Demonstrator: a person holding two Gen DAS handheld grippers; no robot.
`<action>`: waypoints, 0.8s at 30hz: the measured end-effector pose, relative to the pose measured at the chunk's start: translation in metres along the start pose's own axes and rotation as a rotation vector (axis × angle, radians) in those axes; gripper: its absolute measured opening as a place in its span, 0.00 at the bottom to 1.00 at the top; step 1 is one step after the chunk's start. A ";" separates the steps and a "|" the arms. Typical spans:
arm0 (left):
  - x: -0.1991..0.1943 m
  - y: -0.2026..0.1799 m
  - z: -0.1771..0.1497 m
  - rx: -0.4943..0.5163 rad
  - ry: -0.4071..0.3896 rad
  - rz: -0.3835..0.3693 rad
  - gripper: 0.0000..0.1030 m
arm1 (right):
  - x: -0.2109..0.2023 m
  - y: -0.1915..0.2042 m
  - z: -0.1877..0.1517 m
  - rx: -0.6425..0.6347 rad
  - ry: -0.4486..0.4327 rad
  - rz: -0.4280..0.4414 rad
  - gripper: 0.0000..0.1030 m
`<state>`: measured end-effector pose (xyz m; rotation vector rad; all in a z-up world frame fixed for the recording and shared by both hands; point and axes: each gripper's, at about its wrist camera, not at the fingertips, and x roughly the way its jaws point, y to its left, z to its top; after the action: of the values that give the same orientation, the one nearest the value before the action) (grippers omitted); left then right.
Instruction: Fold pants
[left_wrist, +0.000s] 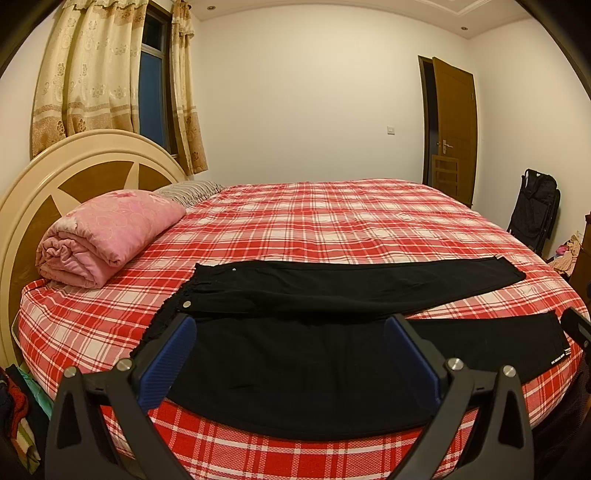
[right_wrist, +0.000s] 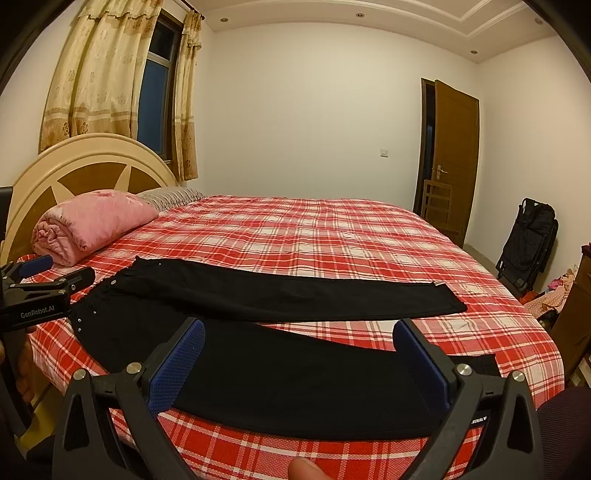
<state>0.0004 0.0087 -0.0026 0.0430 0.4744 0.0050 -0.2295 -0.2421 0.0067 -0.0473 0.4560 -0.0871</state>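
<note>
Pants, black, lay spread flat on the near part of the red plaid bed, waistband to the left and both legs running right, splayed apart with plaid showing between them. A rolled pink quilt sat far left by the headboard. Left gripper hovered over the seat area, jaws wide, holding nothing. Right gripper hovered over the near leg, likewise wide and empty. Neither touched cloth as far as could be seen. Judged: no fold begun. Risk: a pinch catching only the top layer would drag the legs askew; near leg lay close to the bed edge and could slide off.
</note>
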 end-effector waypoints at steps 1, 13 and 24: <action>0.000 0.000 0.000 0.000 0.001 0.001 1.00 | 0.000 0.001 0.000 -0.001 0.000 0.000 0.99; 0.002 -0.001 -0.002 -0.003 0.007 0.001 1.00 | 0.002 0.002 -0.003 -0.004 0.005 0.000 0.99; 0.002 0.000 -0.002 -0.005 0.008 0.001 1.00 | 0.002 0.003 -0.004 -0.009 0.010 0.002 0.99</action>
<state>0.0016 0.0085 -0.0056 0.0385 0.4828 0.0071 -0.2293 -0.2396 0.0020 -0.0550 0.4667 -0.0838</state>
